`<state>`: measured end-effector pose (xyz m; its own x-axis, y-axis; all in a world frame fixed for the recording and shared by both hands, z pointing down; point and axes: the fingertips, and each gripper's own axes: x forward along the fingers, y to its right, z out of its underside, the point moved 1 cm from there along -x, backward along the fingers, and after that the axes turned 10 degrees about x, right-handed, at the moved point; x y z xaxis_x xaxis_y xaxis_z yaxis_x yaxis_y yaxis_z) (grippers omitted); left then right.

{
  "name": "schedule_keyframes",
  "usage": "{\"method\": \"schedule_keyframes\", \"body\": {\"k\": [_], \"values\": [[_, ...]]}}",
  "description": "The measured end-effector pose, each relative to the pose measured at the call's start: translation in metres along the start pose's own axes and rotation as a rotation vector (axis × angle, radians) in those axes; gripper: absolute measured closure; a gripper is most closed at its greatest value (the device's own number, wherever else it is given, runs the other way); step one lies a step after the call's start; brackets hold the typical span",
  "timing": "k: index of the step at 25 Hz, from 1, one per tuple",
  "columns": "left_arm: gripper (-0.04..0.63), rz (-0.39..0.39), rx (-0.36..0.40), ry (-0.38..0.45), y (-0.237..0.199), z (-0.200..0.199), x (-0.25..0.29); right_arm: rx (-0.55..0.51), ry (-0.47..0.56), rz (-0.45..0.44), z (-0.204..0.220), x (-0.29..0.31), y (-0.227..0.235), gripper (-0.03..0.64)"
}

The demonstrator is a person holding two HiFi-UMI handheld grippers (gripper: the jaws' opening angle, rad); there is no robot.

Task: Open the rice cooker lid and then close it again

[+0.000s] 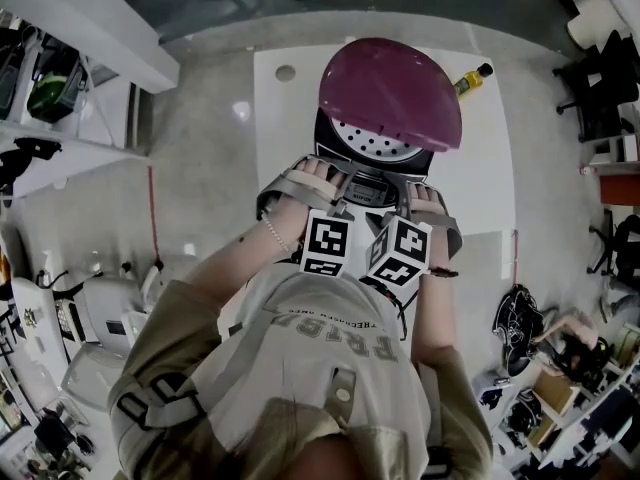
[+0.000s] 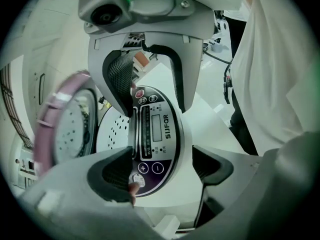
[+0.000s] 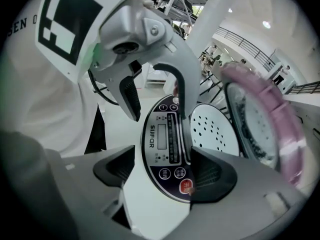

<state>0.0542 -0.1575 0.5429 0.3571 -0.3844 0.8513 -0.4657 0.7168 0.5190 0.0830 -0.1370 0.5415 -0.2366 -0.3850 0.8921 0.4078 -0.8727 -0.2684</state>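
From the head view, the lid (image 1: 390, 93) is up over the rice cooker (image 1: 372, 158), so opening's done and closing's left. In the left gripper view, our left gripper (image 2: 164, 168) is spread wide at the control panel (image 2: 155, 134), holding nothing. In the right gripper view, our right gripper (image 3: 164, 173) is likewise wide and empty.

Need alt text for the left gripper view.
The left gripper, jaws open, frames the rice cooker's control panel, seen close up. The pink lid stands raised at left beside a perforated white plate; the right gripper, also open, faces in from above.
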Motion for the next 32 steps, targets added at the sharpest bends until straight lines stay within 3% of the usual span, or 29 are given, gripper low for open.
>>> {"method": "schedule_keyframes", "body": {"k": [26,32], "values": [[0.212,-0.039,-0.016,0.022,-0.003,0.003,0.004,0.05,0.024,-0.002,-0.003,0.005,0.003,0.278],[0.212,-0.034,-0.078,0.055,-0.008,0.003,0.005,0.072,0.063,-0.005,-0.004,0.006,0.006,0.272]]}}
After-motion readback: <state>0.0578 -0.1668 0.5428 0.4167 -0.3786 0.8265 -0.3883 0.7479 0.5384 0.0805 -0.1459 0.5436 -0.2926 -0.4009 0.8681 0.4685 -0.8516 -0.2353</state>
